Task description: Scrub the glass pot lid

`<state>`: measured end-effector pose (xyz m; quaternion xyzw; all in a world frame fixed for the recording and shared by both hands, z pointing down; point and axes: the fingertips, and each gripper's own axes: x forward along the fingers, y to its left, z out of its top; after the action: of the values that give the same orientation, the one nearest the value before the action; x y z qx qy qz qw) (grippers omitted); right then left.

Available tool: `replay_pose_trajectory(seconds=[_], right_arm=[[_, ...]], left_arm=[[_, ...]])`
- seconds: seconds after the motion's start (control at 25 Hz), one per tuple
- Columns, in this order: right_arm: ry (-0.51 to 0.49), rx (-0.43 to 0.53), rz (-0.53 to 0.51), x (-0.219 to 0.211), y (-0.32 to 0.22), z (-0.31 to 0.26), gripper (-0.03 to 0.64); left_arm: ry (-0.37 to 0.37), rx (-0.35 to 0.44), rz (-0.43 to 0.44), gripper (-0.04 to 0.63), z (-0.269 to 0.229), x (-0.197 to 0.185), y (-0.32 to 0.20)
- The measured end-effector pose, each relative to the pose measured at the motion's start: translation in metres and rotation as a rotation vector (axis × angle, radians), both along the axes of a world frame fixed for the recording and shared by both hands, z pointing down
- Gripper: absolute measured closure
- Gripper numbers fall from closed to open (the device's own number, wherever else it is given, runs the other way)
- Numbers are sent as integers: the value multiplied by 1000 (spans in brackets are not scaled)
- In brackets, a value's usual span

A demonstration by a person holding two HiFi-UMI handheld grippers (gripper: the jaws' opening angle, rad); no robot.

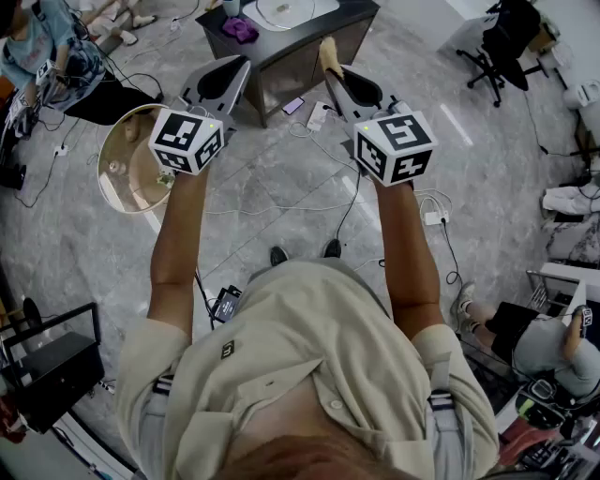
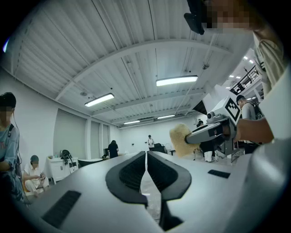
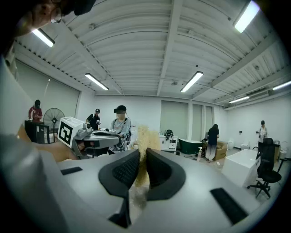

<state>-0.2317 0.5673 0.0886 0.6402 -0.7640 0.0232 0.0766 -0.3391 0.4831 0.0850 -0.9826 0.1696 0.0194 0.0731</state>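
Head view: you stand on a grey marble floor (image 1: pixel 103 253) with both arms stretched forward, a gripper in each hand, both tilted upward. Your left gripper (image 2: pixel 146 157) has its jaws pressed almost together on a thin pale edge. The glass pot lid (image 1: pixel 127 159) hangs at that gripper, round and clear with a metal rim. Its right side is hidden behind the marker cube (image 1: pixel 186 139), and the floor shows through the glass.

Your right gripper (image 3: pixel 142 157) pinches a tan, fluffy sponge (image 3: pixel 144 136), which sticks out past the jaw tips. The two grippers are side by side and apart, and the sponge is clear of the lid. In the left gripper view, the sponge-bearing gripper sits to the upper right under strip lights and a ribbed white ceiling.

Beyond your grippers is a dark tabletop (image 1: pixel 281 37) carrying a purple object (image 1: pixel 240 28) and a white round item (image 1: pixel 281 11). Cables (image 1: pixel 309 202) trail over the floor, and a phone (image 1: pixel 293 106) lies near the table's foot. A seated person (image 1: pixel 544 342) is at the lower right edge of the room.
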Motion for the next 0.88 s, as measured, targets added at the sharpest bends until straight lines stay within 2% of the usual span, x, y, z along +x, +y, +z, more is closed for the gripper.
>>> replay_pose_trajectory(seconds=[0.44, 0.88], right_arm=[[0, 6, 11, -10, -7, 1, 577], [-46, -2, 52, -19, -13, 11, 575]], left_arm=[[6, -3, 8, 571, 2, -11, -2], [30, -5, 5, 571, 3, -36, -11]])
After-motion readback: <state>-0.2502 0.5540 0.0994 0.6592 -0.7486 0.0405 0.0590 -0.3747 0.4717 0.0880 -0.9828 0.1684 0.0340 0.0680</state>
